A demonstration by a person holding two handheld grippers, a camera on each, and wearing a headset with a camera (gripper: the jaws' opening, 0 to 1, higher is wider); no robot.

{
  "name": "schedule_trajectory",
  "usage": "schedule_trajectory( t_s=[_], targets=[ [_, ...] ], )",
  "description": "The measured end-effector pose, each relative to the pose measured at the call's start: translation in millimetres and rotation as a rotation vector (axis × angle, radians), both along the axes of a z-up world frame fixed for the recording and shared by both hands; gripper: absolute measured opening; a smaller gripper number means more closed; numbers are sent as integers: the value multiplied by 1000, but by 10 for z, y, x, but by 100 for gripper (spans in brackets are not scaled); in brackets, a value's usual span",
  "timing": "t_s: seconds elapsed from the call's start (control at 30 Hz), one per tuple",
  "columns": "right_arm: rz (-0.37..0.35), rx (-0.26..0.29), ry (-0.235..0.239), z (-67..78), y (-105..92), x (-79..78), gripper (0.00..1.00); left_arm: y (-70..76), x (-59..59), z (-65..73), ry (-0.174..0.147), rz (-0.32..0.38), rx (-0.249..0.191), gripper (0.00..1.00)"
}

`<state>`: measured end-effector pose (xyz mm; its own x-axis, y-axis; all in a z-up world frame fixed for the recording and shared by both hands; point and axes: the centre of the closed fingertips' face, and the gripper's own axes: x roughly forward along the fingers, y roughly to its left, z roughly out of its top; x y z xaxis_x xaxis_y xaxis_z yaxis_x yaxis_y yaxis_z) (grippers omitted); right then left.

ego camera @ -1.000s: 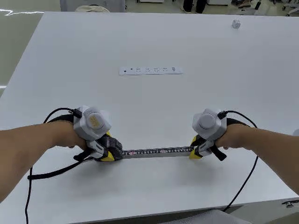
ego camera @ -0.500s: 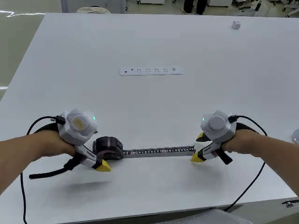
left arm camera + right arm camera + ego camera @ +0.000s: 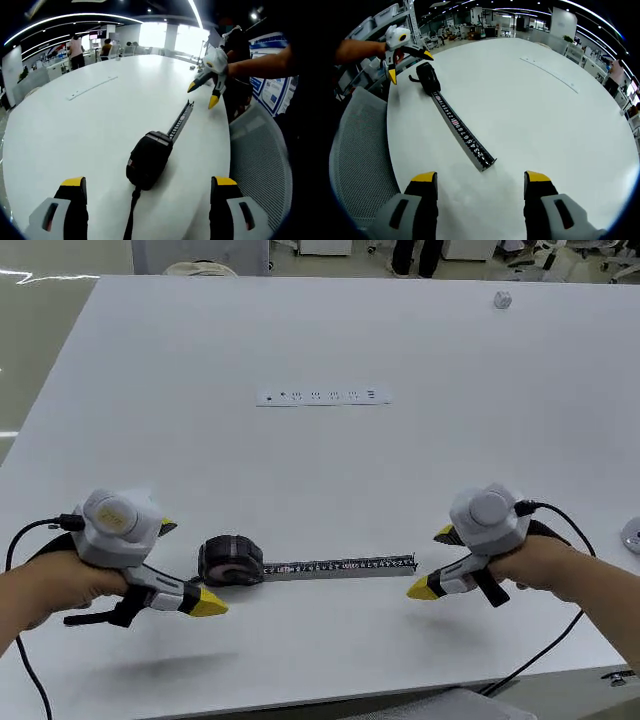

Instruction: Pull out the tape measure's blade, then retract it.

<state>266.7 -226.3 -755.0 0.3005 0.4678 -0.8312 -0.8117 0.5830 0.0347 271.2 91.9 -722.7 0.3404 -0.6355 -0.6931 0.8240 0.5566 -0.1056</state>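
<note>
Blade out, retraction to come: the black tape measure (image 3: 231,560) lies on its side near the front edge of the white table (image 3: 300,330), its blade (image 3: 340,566) drawn out flat along the tabletop to my right and ending at the small end hook (image 3: 413,561). My left tool (image 3: 187,565) hovers just beside the case on the side away from the blade, yellow-tipped jaws spread wide and gripping nothing; in the left gripper view the case sits between and ahead of the two tips, clear of both, with its dark wrist strap (image 3: 132,210) trailing back toward me. My right tool (image 3: 433,560) hangs just past the hook, jaws likewise wide apart and empty, and in the right gripper view the numbered blade runs away from the gap between them toward the case. Farther back, a white power strip (image 3: 322,396) lies well apart from the work. By my reading, the first half of the job is done: the blade is pulled out and lying free of both tools. What is left is the return, which I judge calls for steadying the case with the left tool and letting the blade run back in, with care that the hook does not snap home hard.
</note>
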Motion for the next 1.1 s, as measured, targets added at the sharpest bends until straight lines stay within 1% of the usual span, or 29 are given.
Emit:
schedule_trajectory(
  t_s=[0.07, 0.13, 0.17, 0.23, 0.3, 0.37, 0.43, 0.5, 0.53, 0.63, 0.7, 0.77, 0.83, 0.9, 0.93, 1.0, 1.07, 1.1],
  targets=[
    [-18, 7, -9, 12, -53, -43, 74, 44, -16, 40, -2, 33, -24, 100],
    [-36, 18, -17, 36, -87, -92, 75, 87, -10, 97, -16, 73, -50, 100],
    [-43, 23, -23, 48, -98, -108, 77, 107, -21, 108, -14, 85, -58, 100],
    [-66, 32, -50, 90, -131, -134, 80, 176, -44, 117, -12, 119, -64, 100],
    [-92, 53, -70, 140, -155, -168, 84, 235, -82, 130, -11, 150, -85, 100],
    [-122, 74, -90, 186, -187, -195, 87, 320, -125, 117, -11, 181, -85, 100],
    [-134, 88, -90, 204, -204, -244, 87, 387, -152, 109, -15, 208, -88, 100],
    [-149, 104, -98, 224, -217, -307, 88, 464, -175, 132, -15, 262, -112, 100],
    [-156, 106, -103, 218, -240, -337, 88, 505, -189, 158, -23, 287, -126, 100],
    [-178, 110, -119, 232, -297, -404, 90, 588, -255, 190, -41, 310, -127, 100],
    [-202, 116, -127, 256, -350, -444, 92, 642, -298, 213, -45, 329, -132, 100],
    [-221, 119, -145, 289, -392, -472, 94, 682, -331, 229, -49, 339, -137, 100],
    [-234, 122, -157, 318, -430, -527, 95, 741, -370, 229, -55, 349, -136, 100],
    [-263, 126, -176, 344, -473, -582, 96, 793, -407, 229, -58, 358, -137, 100],
    [-258, 132, -179, 351, -471, -639, 97, 820, -422, 233, -61, 362, -142, 100],
    [-257, 131, -182, 344, -482, -715, 98, 857, -453, 228, -63, 369, -136, 100],
    [-267, 114, -190, 336, -521, -759, 100, 894, -477, 221, -56, 380, -132, 100],
    [-264, 113, -190, 337, -528, -780, 100, 909, -488, 222, -56, 383, -132, 100]
  ],
)
